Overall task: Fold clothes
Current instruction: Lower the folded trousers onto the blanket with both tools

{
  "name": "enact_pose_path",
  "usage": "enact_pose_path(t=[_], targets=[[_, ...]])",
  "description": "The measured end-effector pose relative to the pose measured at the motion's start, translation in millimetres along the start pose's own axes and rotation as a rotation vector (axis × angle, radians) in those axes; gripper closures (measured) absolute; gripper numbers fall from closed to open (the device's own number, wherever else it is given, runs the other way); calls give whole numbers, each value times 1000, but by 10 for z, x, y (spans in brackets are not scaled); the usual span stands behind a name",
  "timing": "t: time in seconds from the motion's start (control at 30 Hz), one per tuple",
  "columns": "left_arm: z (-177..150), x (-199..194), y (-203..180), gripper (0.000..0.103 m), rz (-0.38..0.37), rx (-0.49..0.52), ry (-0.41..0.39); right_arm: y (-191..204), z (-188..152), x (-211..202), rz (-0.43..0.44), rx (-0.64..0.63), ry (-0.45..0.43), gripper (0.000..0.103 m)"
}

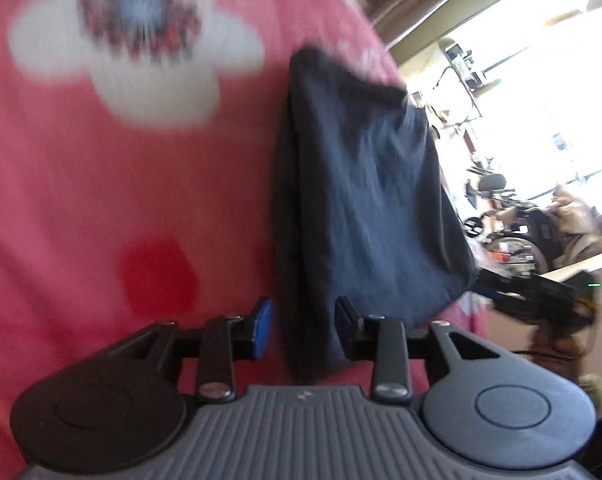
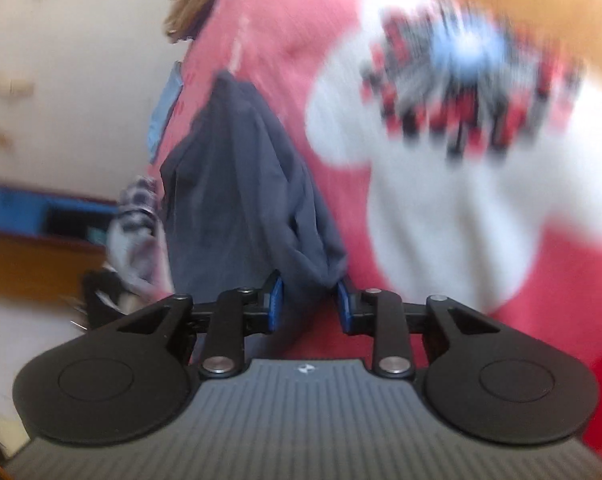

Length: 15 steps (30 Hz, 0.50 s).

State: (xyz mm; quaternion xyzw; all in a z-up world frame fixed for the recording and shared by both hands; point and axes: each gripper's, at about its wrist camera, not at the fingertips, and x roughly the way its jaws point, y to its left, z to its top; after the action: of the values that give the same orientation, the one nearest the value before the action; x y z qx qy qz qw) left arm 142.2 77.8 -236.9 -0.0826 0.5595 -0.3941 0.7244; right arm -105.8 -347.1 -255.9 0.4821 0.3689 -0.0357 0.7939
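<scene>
One dark garment (image 1: 365,200), long axis running away from the left claw (image 1: 303,330).

Pink flowered bedspread (image 1: 101,200), bicycle wheel (image 1: 513,248), bright window (image 1: 541,100)

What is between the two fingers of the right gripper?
In the right wrist view, a bunched corner of the dark blue garment sits between the right gripper's fingers.

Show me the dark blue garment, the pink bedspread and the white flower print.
dark blue garment (image 1: 365,200), left wrist view, middle of the folded cloth.
pink bedspread (image 1: 101,184), left wrist view, bare pink stretch below the flower.
white flower print (image 2: 441,184), right wrist view, lower white petal.
</scene>
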Motion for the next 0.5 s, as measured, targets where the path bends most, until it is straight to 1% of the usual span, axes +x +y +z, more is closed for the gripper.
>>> enact_pose_path(t=[0.07,0.13,0.2,0.23,0.3,0.33,0.4,0.43,0.47,0.5], targets=[[22,-104,-139,67,17,78,-48,217,9,-188,-67,-171,-55,76],[67,-110,-356,66,14,193,-79,458,-68,-196,-104,-366,-94,78],[90,46,-665,66,2,323,-82,665,-175,-169,-125,-549,-124,81],[64,116,-778,66,-4,375,-69,745,-201,-95,-126,-608,-127,83],[-108,276,-933,65,16,461,-24,771,-233,76,-137,-675,-116,85],[-159,393,-960,65,45,492,1,745,-242,159,-142,-698,-106,85],[-375,522,-920,66,130,520,41,659,-270,301,-200,-728,-84,86],[-405,578,-870,69,153,521,50,578,-269,362,-223,-731,-63,90],[-418,555,-850,69,151,517,44,517,-249,394,-226,-720,-56,93],[-413,491,-862,66,139,512,41,512,-223,377,-216,-705,-59,93]])
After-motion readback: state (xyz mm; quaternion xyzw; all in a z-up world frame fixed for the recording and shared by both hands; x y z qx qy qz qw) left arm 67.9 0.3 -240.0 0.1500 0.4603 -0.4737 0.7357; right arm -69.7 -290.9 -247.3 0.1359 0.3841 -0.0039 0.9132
